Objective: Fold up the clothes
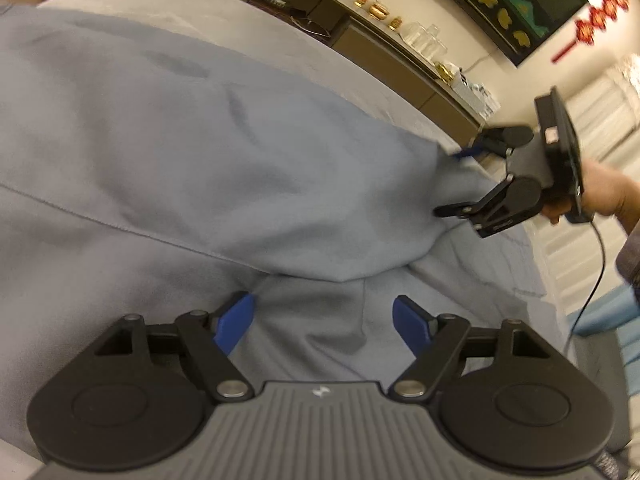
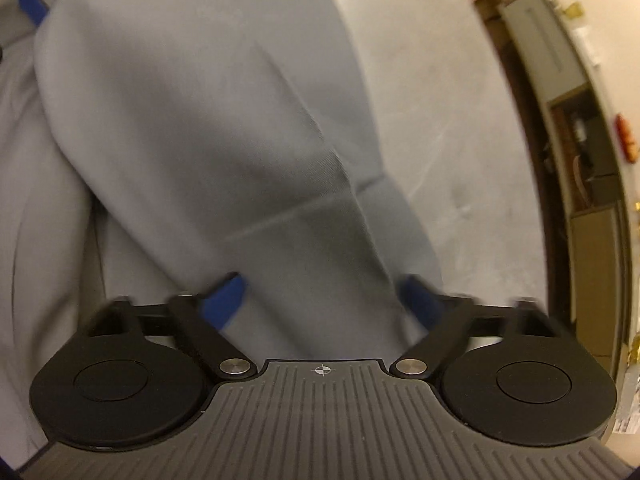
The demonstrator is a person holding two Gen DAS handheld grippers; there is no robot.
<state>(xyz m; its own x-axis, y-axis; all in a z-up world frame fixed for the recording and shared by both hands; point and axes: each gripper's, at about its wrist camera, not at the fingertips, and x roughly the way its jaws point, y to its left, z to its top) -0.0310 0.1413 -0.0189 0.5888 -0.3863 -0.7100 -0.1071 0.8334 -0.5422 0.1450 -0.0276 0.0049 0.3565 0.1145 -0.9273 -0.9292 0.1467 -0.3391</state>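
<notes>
1. Both jaws stand apart: the left gripper (image 1: pixel 323 322) hangs over the blue-grey garment (image 1: pixel 168 152) with nothing pinched between its blue pads (image 1: pixel 236 322).
2. Cloth lies between the right gripper's (image 2: pixel 320 300) spread fingers, though blur hides whether the pads press it.
3. Spread and partly folded, the garment covers a grey padded surface (image 1: pixel 248 32).
4. A hand (image 1: pixel 600 194) holds the right gripper at the garment's edge.
5. Beyond stands a long sideboard (image 1: pixel 404 64).
</notes>
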